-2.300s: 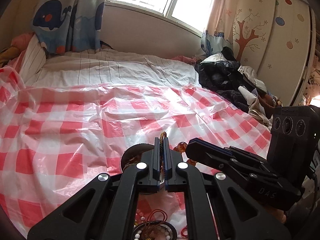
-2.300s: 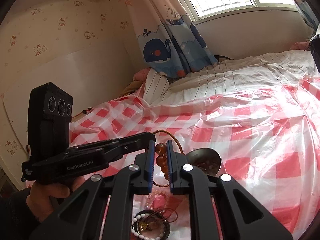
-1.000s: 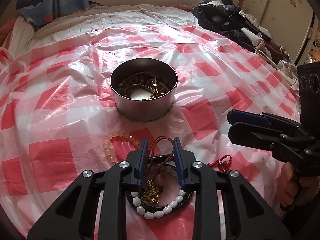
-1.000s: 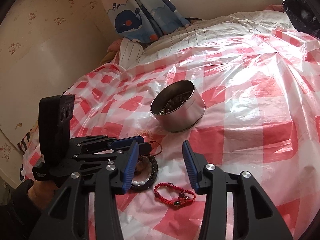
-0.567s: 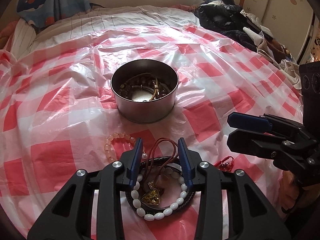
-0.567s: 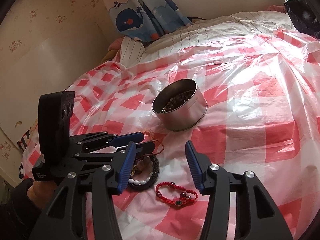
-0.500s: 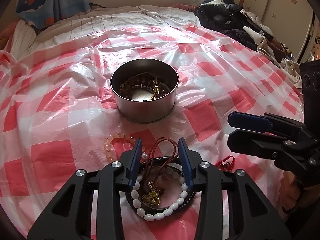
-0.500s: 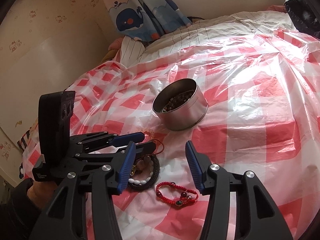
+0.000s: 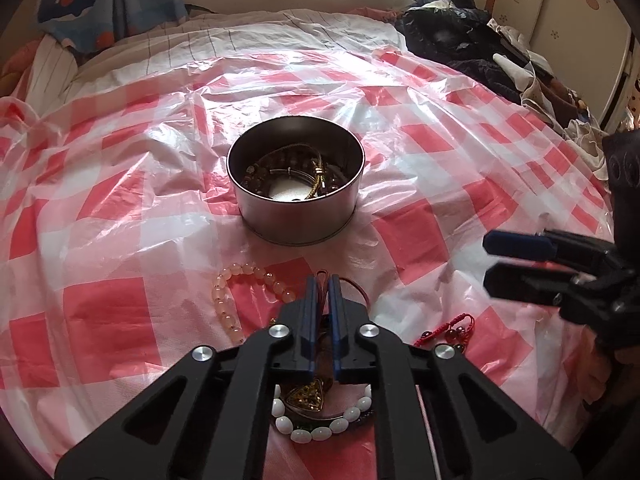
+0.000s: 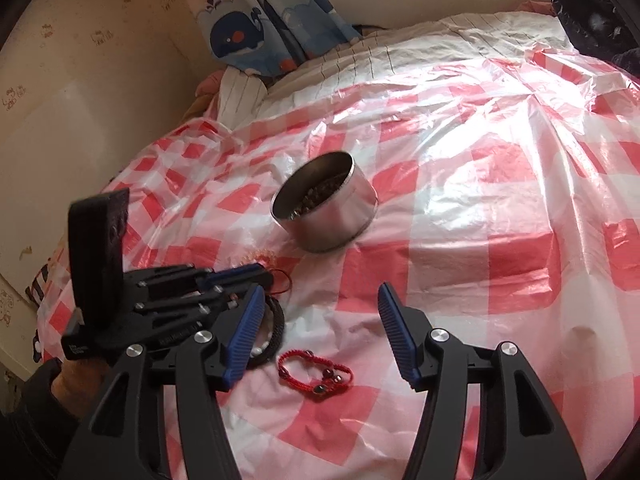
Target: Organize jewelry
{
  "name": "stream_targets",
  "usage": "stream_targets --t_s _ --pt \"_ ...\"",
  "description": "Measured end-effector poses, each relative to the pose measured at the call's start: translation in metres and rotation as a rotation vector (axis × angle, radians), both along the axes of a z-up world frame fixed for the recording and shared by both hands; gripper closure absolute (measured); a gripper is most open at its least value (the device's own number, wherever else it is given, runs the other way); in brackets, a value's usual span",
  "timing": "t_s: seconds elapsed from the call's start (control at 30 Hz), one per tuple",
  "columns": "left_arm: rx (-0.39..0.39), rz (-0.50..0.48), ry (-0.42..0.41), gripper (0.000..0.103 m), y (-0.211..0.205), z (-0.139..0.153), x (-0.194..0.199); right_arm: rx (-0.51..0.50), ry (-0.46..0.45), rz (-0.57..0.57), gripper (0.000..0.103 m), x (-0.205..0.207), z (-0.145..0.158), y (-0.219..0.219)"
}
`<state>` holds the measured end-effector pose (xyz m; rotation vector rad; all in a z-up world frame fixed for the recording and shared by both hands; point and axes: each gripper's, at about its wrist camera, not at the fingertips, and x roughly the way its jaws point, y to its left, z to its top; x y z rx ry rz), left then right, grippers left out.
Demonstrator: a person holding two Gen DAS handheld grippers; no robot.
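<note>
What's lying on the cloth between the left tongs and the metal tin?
In the left wrist view, a pale pink bead bracelet lies between the left tongs and the metal tin, a little to the left; otherwise only checked plastic cloth.

A home bedroom — bed [image 9: 280, 44] under checked plastic sheet [image 9: 440, 144], whale-print curtains [image 10: 256, 32], painted wardrobe [image 9: 560, 12].
</note>
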<state>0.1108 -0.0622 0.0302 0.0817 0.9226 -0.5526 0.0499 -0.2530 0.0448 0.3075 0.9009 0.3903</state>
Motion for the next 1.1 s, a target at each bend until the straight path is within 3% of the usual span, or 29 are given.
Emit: stream_targets --t_s 0.2,0.3,0.33,0.37,0.43,0.47,0.67,0.8,0.87,0.9,0.93,0.97,1.1 --pt "-0.157 0.017 -0.004 0.102 0.022 0.024 0.001 -0.182 0.062 0.113 0.045 -0.010 -0.019 0.033" --pt "-0.191 0.032 -0.008 0.102 0.028 0.030 0.002 -0.265 0.078 0.140 0.046 -0.010 -0.030 0.046" --pt "-0.191 0.038 -0.008 0.102 0.029 0.031 0.002 -0.272 0.073 0.151 0.052 -0.011 -0.031 0.048" --pt "-0.194 0.044 -0.006 0.102 0.030 0.031 0.002 -0.265 0.072 0.160 0.071 -0.012 -0.031 0.048" --pt "-0.198 0.048 0.001 0.102 0.031 0.030 0.003 -0.241 0.072 0.160 0.090 -0.012 -0.030 0.045" --pt "-0.196 0.049 0.000 0.102 0.031 0.030 0.003 -0.226 0.063 0.153 0.094 -0.013 -0.029 0.042" --pt "-0.191 0.053 0.002 0.102 0.031 0.028 0.003 -0.056 -0.054 0.079 0.095 -0.011 -0.002 0.024" --pt "-0.185 0.054 0.005 0.102 0.030 0.026 0.004 -0.055 -0.075 0.061 0.095 -0.007 0.002 0.024" --pt "-0.176 0.052 0.022 0.101 0.030 0.023 0.006 -0.058 -0.019 0.068 0.094 -0.001 -0.008 0.026" --pt "-0.171 0.054 0.033 0.101 0.031 0.021 0.007 -0.053 0.006 0.066 0.082 0.000 -0.012 0.026" --pt "-0.164 0.059 0.048 0.101 0.032 0.019 0.008 -0.059 0.008 0.060 0.057 -0.001 -0.013 0.025" --pt "-0.159 0.063 0.058 0.101 0.032 0.017 0.009 -0.071 0.002 0.058 0.044 -0.002 -0.012 0.025" --pt "-0.151 0.073 0.076 0.101 0.037 0.014 0.011 -0.114 0.010 0.061 0.040 -0.002 -0.016 0.028"
